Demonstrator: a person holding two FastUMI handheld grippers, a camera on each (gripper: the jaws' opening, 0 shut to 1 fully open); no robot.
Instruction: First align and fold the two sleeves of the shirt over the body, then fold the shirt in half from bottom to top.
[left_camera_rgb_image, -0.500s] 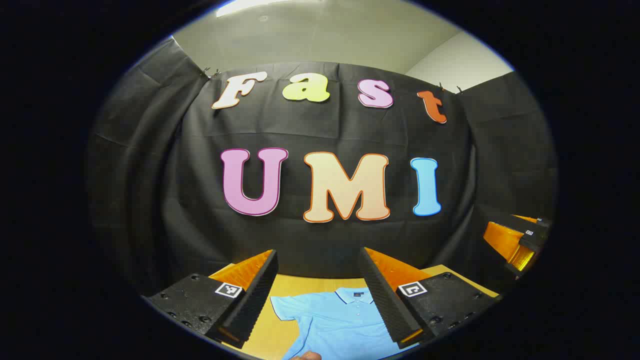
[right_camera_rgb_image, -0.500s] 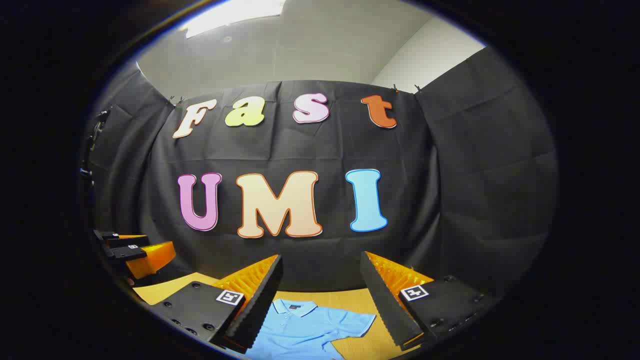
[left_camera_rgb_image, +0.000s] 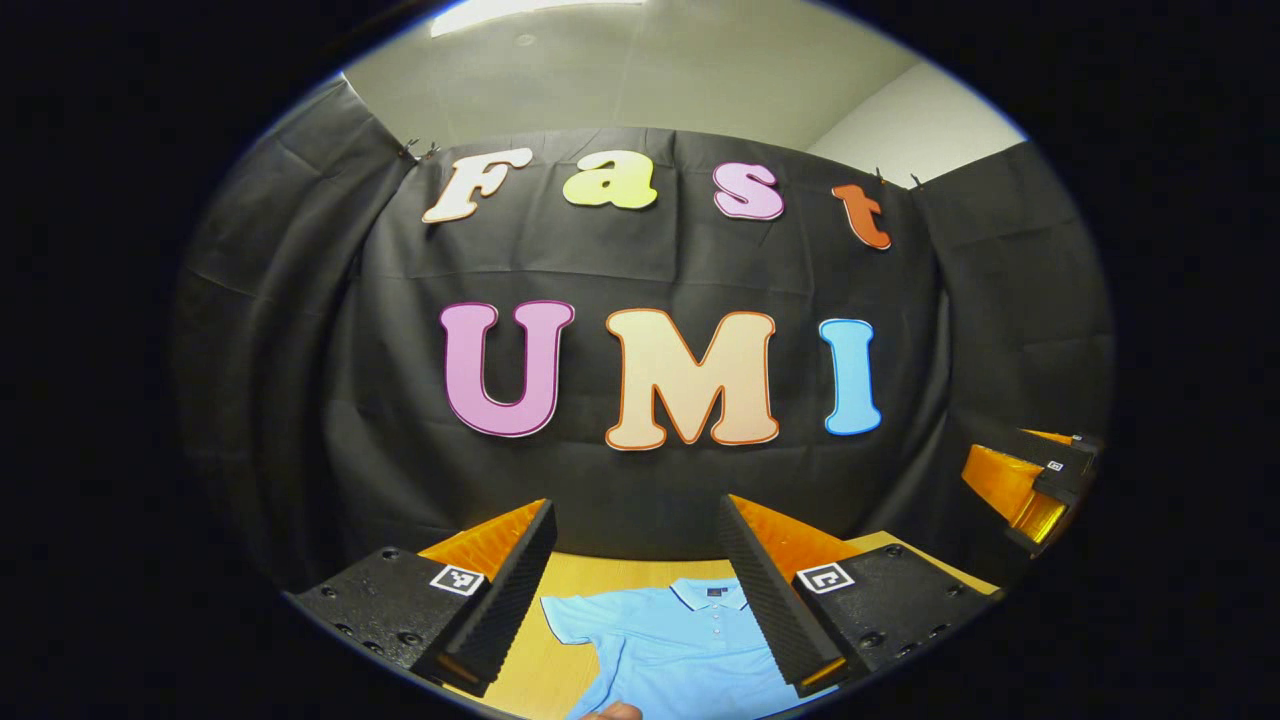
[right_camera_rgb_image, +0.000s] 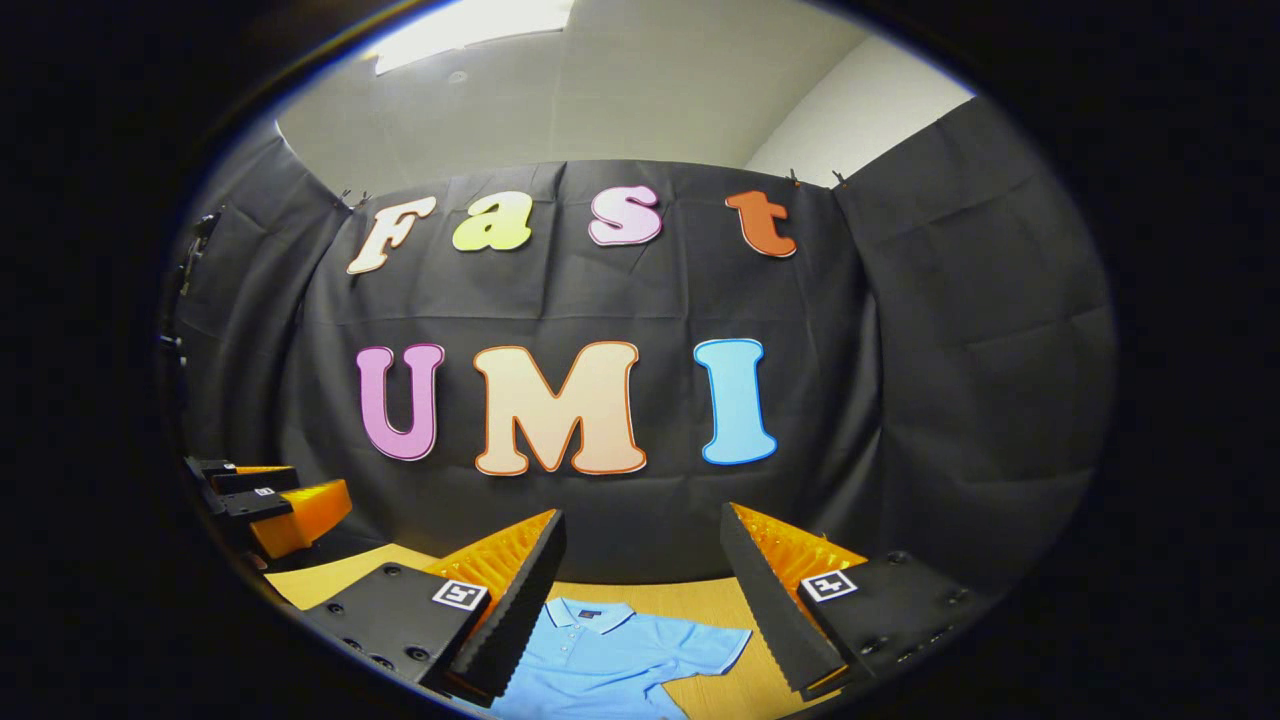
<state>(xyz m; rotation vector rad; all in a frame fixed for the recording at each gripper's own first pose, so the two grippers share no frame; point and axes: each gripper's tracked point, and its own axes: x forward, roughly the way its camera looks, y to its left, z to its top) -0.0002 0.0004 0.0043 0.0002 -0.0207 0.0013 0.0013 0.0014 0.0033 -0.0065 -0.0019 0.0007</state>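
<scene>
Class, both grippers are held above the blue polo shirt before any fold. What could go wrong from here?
1. Both sleeves lie flat on the table; the open left gripper or right gripper may pinch only the top layer, or the wood.
2. The shirt sits low in both views, so either gripper might come down off its sleeve.
3. Uneven pulls may skew the collar.

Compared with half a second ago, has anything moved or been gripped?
Nothing visibly changed. Both grippers, the left gripper and the right gripper, stay open above the table, gripping nothing. The blue shirt lies flat, sleeves still unfolded.
</scene>
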